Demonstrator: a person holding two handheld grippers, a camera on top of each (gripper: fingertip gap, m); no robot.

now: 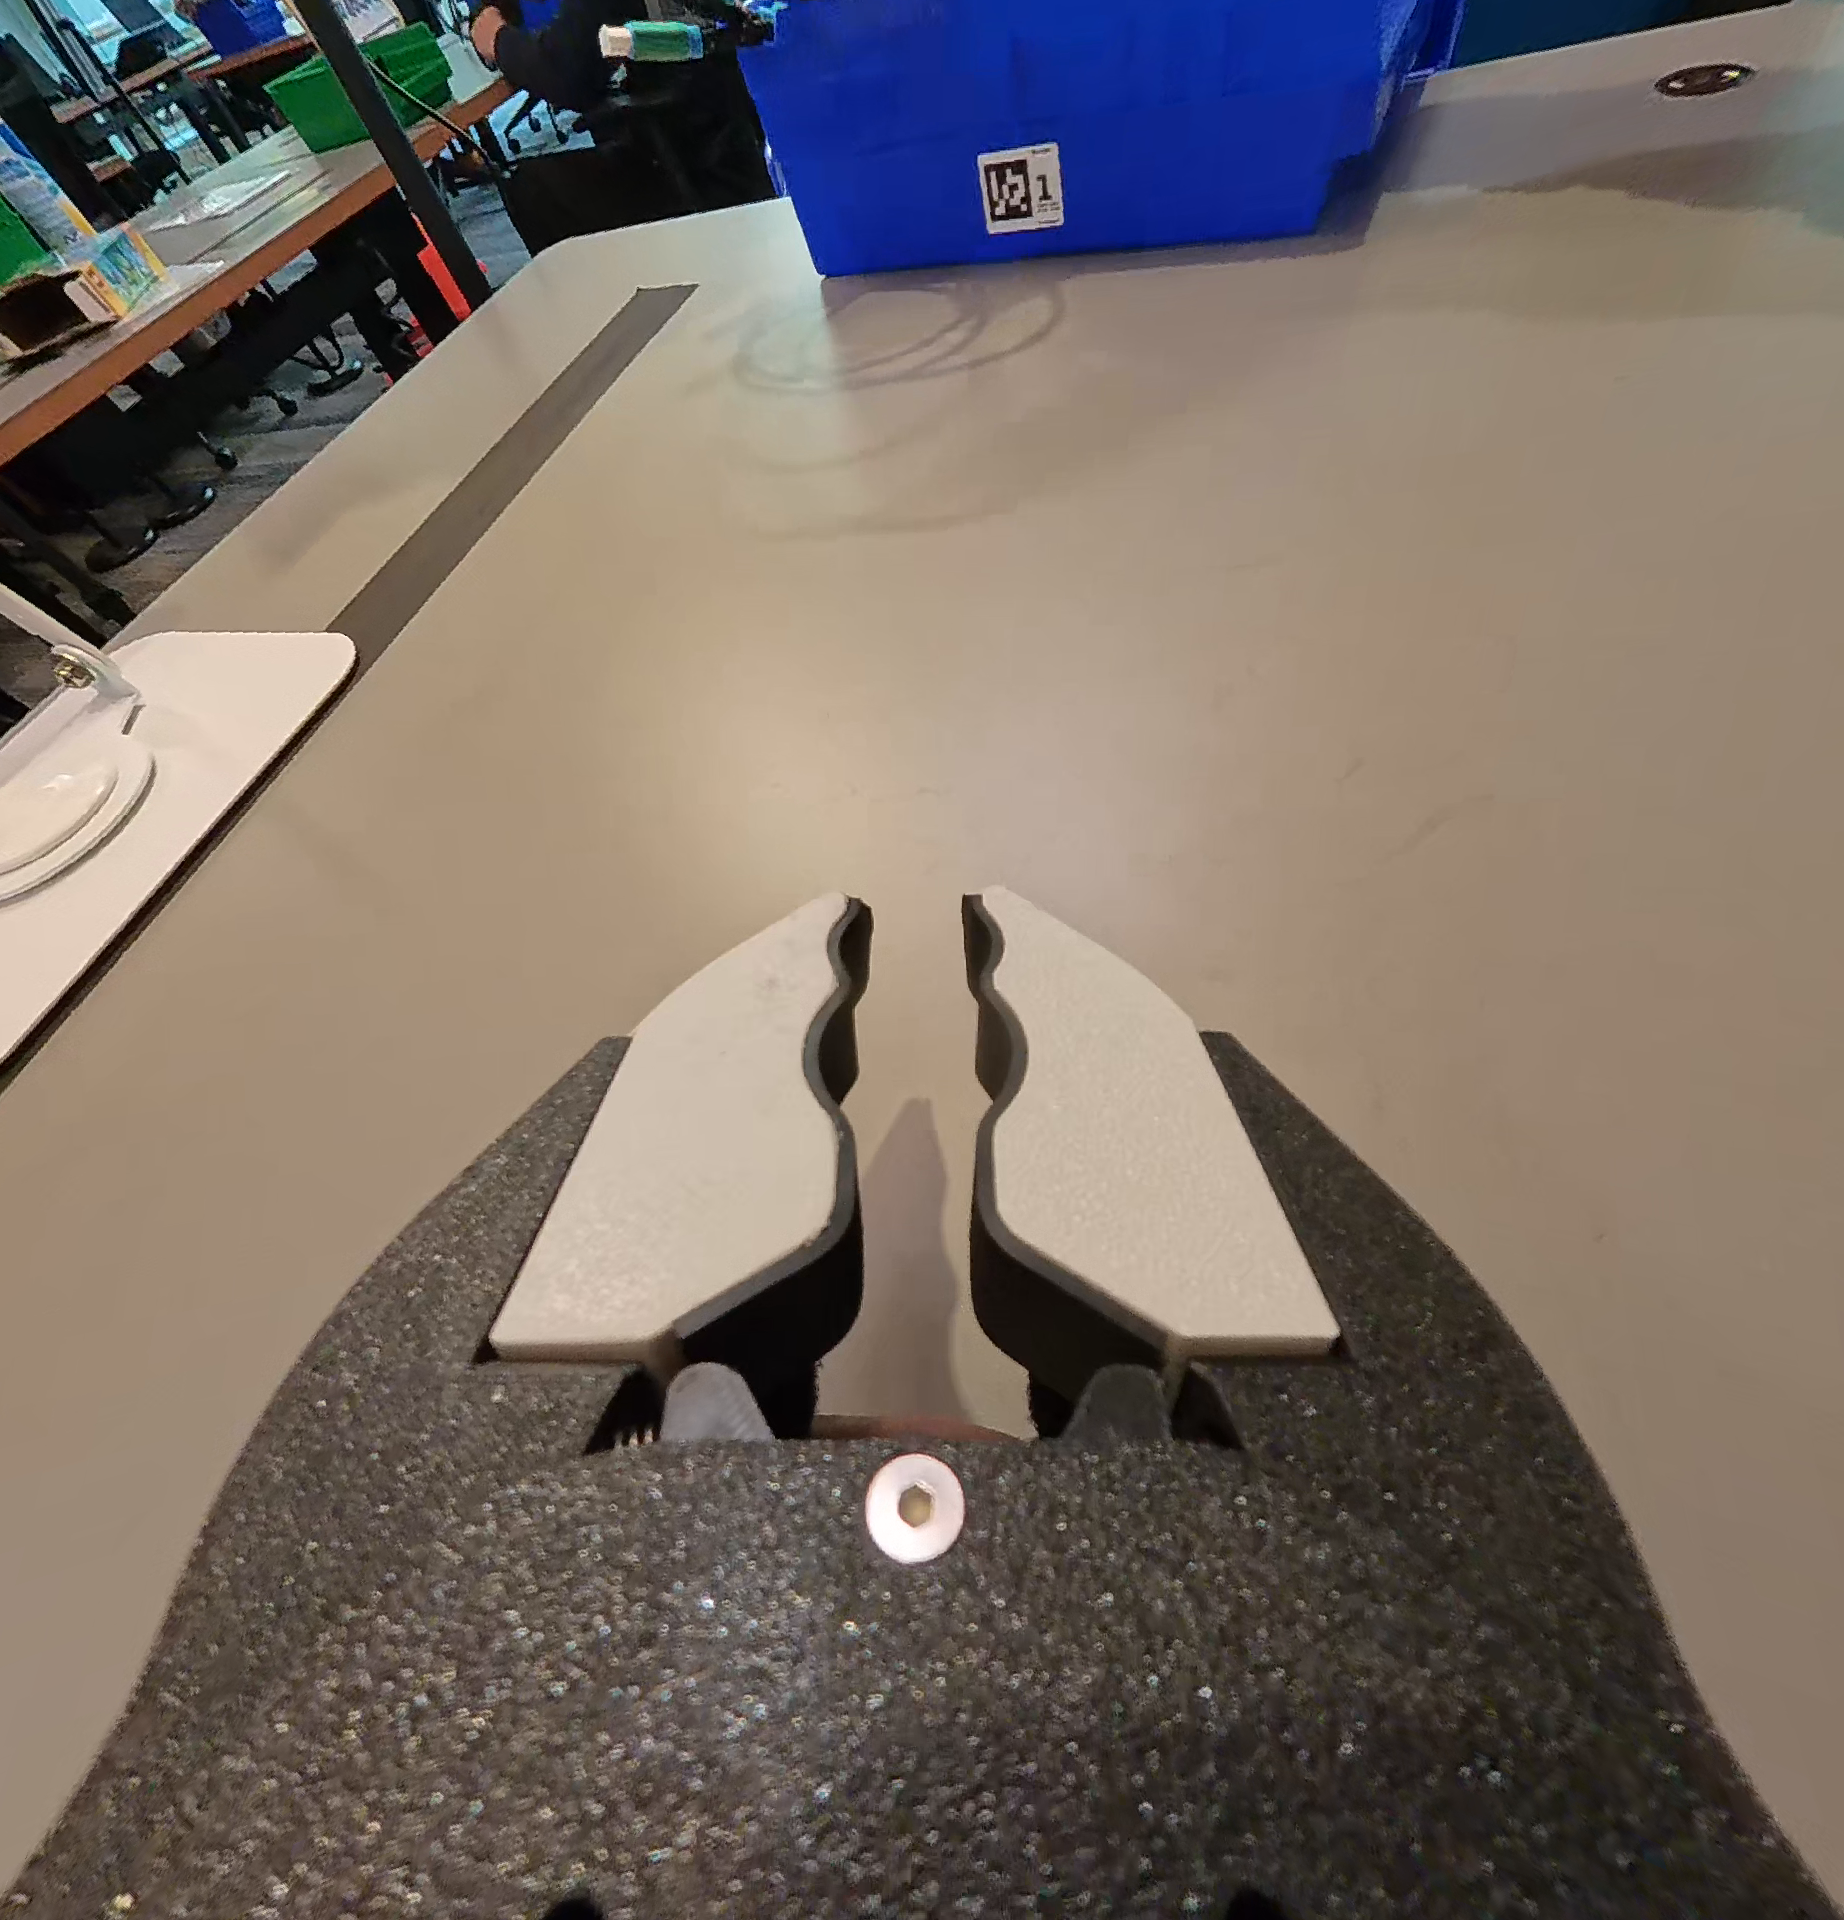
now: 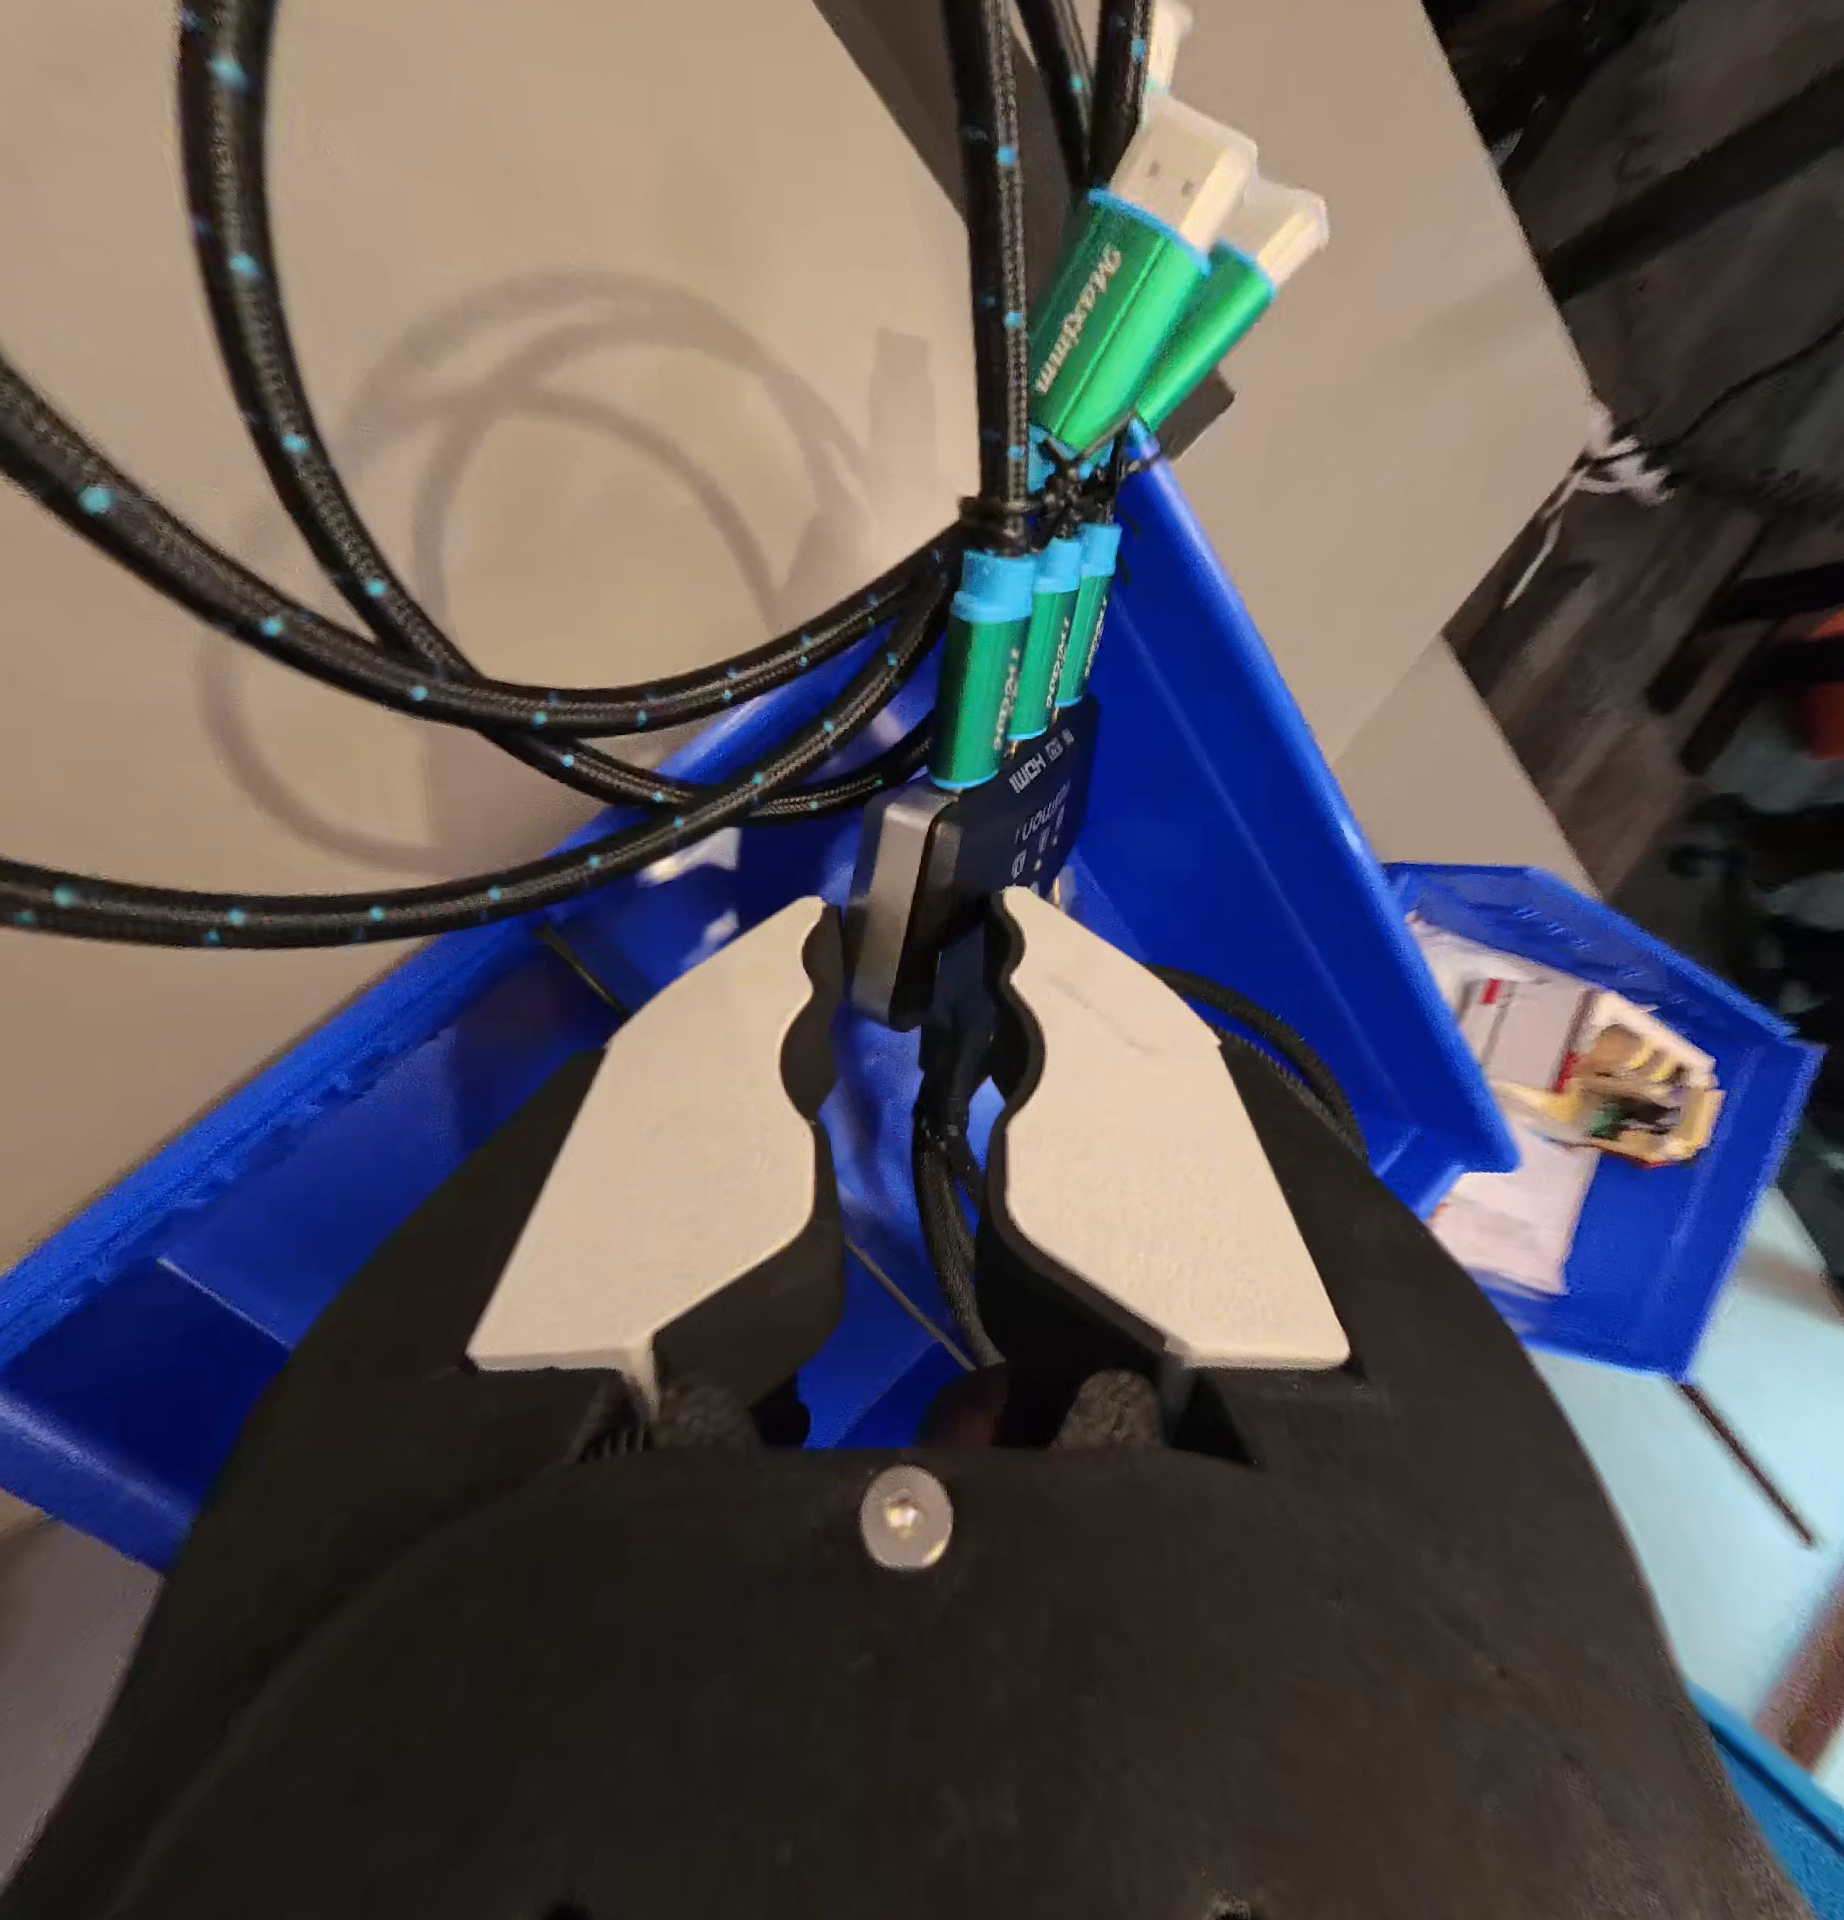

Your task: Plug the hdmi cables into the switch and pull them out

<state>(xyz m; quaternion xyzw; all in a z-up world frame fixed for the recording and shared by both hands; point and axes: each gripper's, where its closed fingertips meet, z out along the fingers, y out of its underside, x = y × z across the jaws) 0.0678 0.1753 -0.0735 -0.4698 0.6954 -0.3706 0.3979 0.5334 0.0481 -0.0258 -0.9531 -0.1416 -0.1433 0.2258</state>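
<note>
While the right gripper [image 2: 913,951] pinches the dark switch box [image 2: 923,914] over the blue bin's corner [image 2: 1209,727], keep its braided cables [image 2: 378,665] clear; left gripper [image 1: 916,914] slightly spread, bare.

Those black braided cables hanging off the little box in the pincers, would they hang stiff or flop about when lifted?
Probably springy rather than limp: the braided cables hold wide loops in the air. The green plugs look metal, so the bundle is likely end-heavy and apt to swing. The small adapter box sits tilted between the right gripper fingers, so it might twist.

Even overhead light cast soft cable shadows on the table [image 1: 1313,623]; the right wrist view's edges were motion-blurred.
</note>
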